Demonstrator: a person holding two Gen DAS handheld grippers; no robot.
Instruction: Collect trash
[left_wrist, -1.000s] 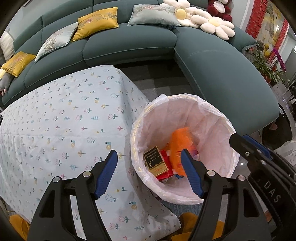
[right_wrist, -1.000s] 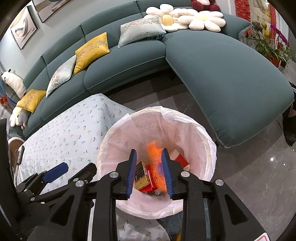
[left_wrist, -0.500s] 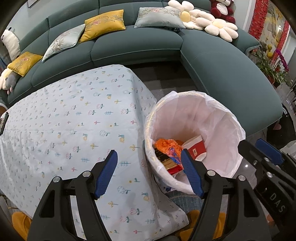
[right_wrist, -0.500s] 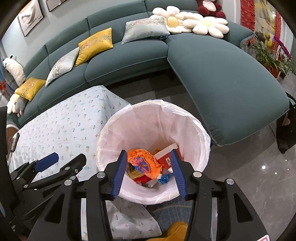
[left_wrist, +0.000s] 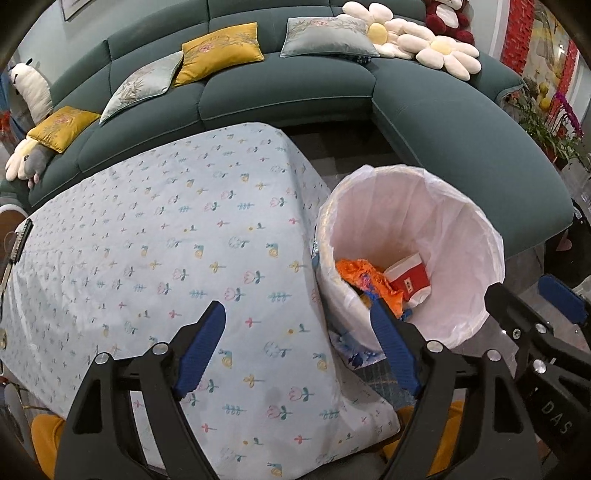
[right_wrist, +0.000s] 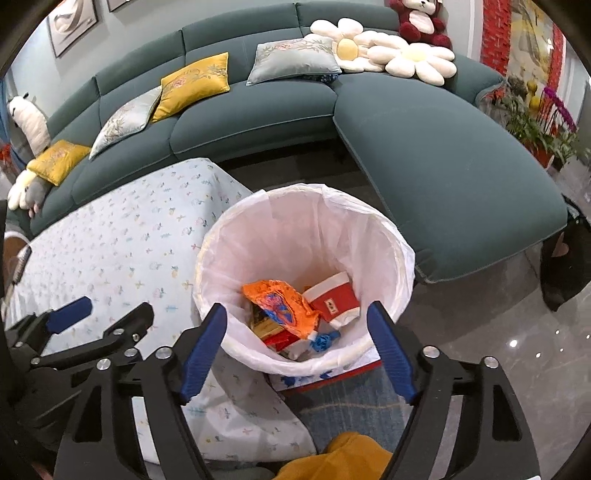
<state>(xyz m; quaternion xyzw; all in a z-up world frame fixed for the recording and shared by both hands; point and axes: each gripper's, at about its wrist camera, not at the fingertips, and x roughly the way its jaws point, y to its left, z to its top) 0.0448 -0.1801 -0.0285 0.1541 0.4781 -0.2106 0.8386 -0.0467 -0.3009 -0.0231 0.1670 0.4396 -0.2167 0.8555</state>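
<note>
The right claw hangs above the near rim of the round bin lined with a white plastic bag, its two blue-padded jaws released and spread wide; they have just been opening, and nothing sits between them. Down in the bin lie several pieces of trash: one crumpled orange snack wrapper, one red-and-white paper carton, one flat gold-brown box partly under the wrapper, and one small blue scrap near the front. More red packaging shows under these, too covered to count.

The left claw is over the corner of the desk covered by a pale blue cloth printed with small flowers, just beside the bin. Its jaws are released too, having just been opening a little further, and they hold nothing. Its right pad overlaps the bin's near wall in the view; whether they touch cannot be told.

Behind stands one curved dark green sofa. It carries two yellow cushions, two grey-green cushions and two white daisy-shaped pillows, and one red plush toy sits on its back.
</note>
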